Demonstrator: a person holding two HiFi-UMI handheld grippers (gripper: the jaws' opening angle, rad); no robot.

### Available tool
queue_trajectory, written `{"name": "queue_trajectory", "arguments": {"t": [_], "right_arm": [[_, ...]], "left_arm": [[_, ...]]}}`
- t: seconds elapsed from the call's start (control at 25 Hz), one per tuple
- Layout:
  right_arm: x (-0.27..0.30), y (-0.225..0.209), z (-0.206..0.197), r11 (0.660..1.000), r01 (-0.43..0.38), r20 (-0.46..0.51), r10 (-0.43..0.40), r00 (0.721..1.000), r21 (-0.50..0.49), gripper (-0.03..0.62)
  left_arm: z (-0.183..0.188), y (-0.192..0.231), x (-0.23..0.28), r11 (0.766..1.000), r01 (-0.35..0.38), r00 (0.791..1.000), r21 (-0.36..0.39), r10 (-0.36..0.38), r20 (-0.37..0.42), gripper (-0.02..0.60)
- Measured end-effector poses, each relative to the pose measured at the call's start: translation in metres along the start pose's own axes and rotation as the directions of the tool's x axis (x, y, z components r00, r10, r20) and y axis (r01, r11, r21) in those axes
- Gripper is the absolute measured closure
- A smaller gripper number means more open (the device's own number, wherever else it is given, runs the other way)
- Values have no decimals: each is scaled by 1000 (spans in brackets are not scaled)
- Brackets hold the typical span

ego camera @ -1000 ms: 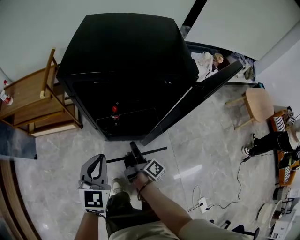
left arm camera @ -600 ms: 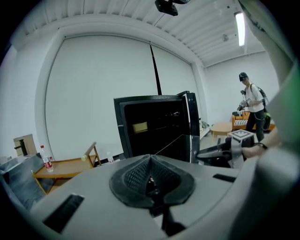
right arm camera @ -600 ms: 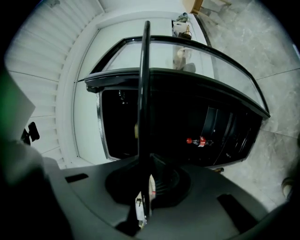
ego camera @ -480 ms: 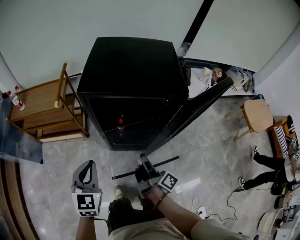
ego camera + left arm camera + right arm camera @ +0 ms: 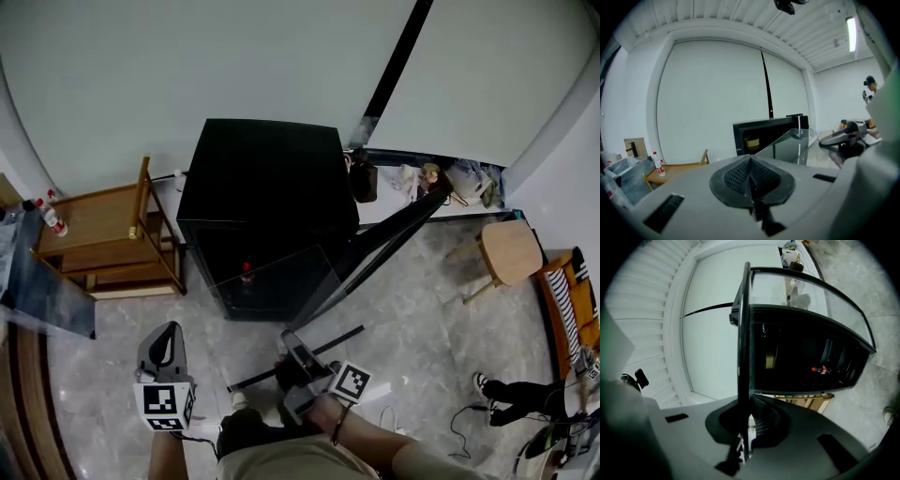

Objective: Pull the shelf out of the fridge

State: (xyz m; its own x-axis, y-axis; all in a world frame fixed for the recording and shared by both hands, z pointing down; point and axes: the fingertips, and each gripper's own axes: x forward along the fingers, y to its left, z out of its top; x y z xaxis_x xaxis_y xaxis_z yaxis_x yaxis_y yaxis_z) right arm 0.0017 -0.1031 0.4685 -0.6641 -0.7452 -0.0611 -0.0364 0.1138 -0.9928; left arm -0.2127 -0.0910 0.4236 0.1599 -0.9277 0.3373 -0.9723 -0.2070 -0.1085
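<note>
Black fridge (image 5: 262, 178); clear shelf (image 5: 834, 310) with black rim; grey marbled floor (image 5: 422, 309); tan stool (image 5: 511, 251).

**A bright room with a shiny grey floor**

The wall (image 5: 234, 66) is big and white, with one thin black stripe (image 5: 394, 61) running down it. The floor (image 5: 422, 328) is grey stone tiles that shine. By the floor's left edge stands a wooden table (image 5: 94, 220) with a bottle (image 5: 52, 217) on its left end. Near the floor's right edge stands a small round wooden stool (image 5: 511, 251). The ceiling (image 5: 787, 28) is made of white slats. A long lamp (image 5: 851, 30) glows up there.
</note>
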Motion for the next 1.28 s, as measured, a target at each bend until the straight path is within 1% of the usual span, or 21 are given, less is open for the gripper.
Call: {"name": "queue_trajectory", "arguments": {"t": [0.08, 0.2, 0.32, 0.44, 0.52, 0.68, 0.8, 0.88, 1.08, 1.28], "right_arm": [[-1, 21, -3, 1000, -19, -6, 19, 1000, 4, 592], [-2, 47, -7, 999, -44, -16, 44, 999, -9, 592], [0, 63, -13, 999, -50, -36, 50, 998, 12, 591], [-5, 77, -10, 999, -41, -30, 42, 999, 21, 591], [-8, 88, -8, 999, -51, -21, 51, 998, 15, 591], [-8, 114, 1, 994, -103, -3, 104, 995, 29, 591], [-5, 134, 17, 989, -145, 30, 144, 989, 22, 591], [-4, 147, 32, 987, -162, 54, 162, 985, -4, 592], [-1, 187, 73, 969, -215, 110, 229, 967, -125, 591], [-3, 235, 110, 936, -276, 167, 315, 934, -219, 592]], "left_arm": [[21, 5, -5, 1000, -11, 999, 24, 10, 32, 575], [44, 11, -16, 1000, -9, 999, 28, 8, 50, 576], [64, 22, -31, 999, -31, 997, 32, 29, 71, 576], [79, 17, -38, 998, -29, 996, 48, 24, 87, 577], [87, 13, -42, 998, -18, 996, 65, 12, 92, 577], [107, 6, -46, 996, -13, 993, 86, 3, 121, 577], [127, -2, -46, 995, -8, 988, 102, -8, 156, 577], [140, -9, -47, 994, 6, 984, 113, -26, 175, 577], [170, -22, -50, 990, 26, 972, 139, -58, 227, 575], [203, -30, -47, 991, 73, 958, 113, -101, 270, 575]]}}
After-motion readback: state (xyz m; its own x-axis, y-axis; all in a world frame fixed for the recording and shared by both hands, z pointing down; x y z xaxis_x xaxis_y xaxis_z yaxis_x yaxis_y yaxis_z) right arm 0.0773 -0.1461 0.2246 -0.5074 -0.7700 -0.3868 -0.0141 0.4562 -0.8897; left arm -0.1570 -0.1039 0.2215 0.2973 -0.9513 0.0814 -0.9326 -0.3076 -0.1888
